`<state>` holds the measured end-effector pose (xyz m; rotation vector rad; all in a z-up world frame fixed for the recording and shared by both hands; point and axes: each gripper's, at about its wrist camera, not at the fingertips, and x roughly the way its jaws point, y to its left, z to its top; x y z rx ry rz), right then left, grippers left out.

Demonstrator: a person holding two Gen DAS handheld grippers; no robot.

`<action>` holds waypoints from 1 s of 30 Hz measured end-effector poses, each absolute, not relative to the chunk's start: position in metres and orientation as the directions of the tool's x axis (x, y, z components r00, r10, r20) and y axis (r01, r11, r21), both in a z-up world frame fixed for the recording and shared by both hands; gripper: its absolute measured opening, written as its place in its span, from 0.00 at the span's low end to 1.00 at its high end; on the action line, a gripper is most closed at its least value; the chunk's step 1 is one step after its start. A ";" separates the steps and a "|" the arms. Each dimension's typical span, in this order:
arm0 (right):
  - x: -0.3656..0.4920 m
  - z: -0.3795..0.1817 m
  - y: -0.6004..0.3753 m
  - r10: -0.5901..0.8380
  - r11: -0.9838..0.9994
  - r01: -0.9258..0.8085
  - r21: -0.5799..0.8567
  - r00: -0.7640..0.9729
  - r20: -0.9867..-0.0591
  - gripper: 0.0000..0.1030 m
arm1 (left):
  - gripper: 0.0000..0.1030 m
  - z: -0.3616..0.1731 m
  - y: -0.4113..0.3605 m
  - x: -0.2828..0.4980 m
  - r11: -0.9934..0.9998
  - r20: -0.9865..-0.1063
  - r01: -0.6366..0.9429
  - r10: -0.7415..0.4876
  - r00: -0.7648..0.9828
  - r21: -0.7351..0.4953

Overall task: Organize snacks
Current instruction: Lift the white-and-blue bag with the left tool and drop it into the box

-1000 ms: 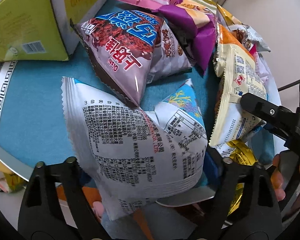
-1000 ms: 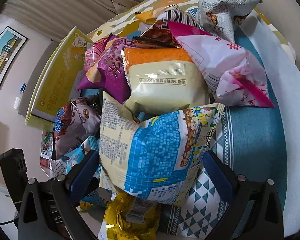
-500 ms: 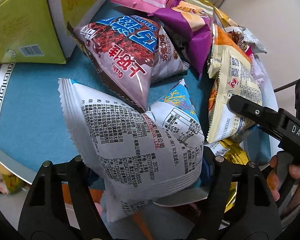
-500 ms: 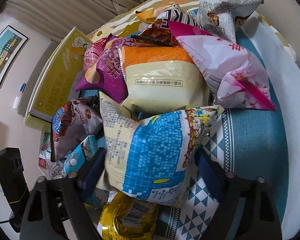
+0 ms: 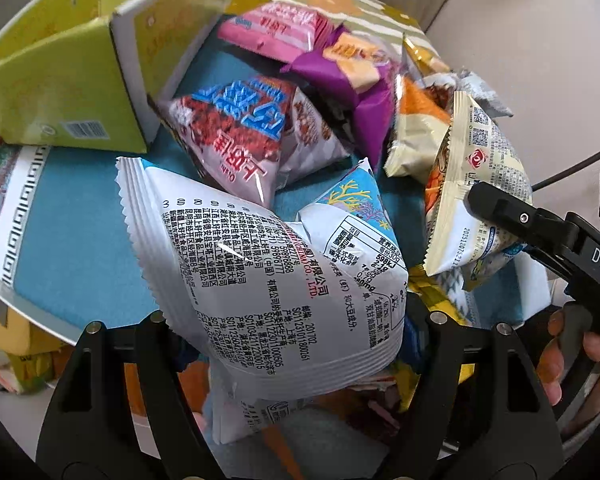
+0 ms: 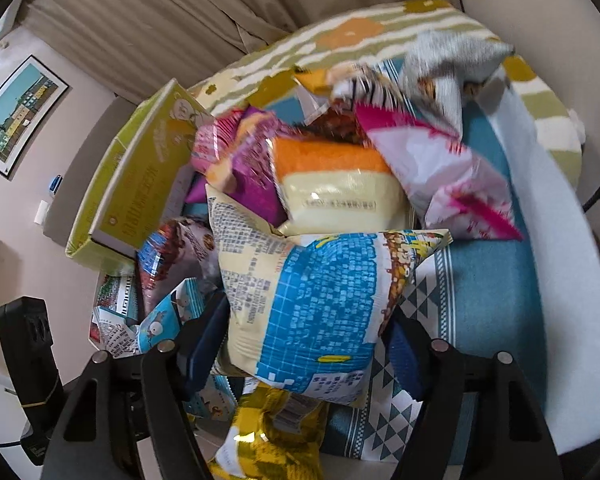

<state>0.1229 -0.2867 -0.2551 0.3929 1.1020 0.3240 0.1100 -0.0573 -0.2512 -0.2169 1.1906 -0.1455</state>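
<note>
My left gripper (image 5: 296,320) is shut on a white snack bag with black print (image 5: 272,272) and holds it above the table edge. My right gripper (image 6: 300,344) is shut on a blue and cream snack bag (image 6: 316,304); that bag (image 5: 472,196) and one right finger (image 5: 512,216) also show in the left wrist view. A pile of snack bags lies beyond: a brown and blue chocolate bag (image 5: 236,136), a purple bag (image 5: 352,76), an orange and cream bag (image 6: 336,184), a pink and white bag (image 6: 448,176).
An open yellow-green cardboard box (image 5: 60,84) stands at the far left on the teal cloth (image 5: 72,240); it also shows in the right wrist view (image 6: 140,176). A gold foil bag (image 6: 272,436) lies under my right gripper. A grey bag (image 6: 448,68) sits at the back.
Both grippers have closed tighter on their bags and lifted them. The right view has tilted up and blurred with motion; the box now shows its open top in the left view.
</note>
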 end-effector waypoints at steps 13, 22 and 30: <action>0.124 -0.173 -0.274 0.447 0.891 -0.170 0.421 0.486 -0.751 0.67 | 0.70 -0.151 -0.030 0.099 0.970 -0.825 -0.051 -0.173 0.538 -0.236; 0.162 -0.116 -0.224 0.440 0.898 -0.287 0.334 0.567 -0.696 0.67 | 0.70 -0.103 0.045 0.147 0.976 -0.754 -0.073 -0.110 0.648 -0.206; 0.230 -0.100 -0.129 0.416 0.908 -0.309 0.281 0.602 -0.682 0.67 | 0.70 -0.101 0.149 0.242 0.974 -0.765 -0.065 -0.127 0.631 -0.215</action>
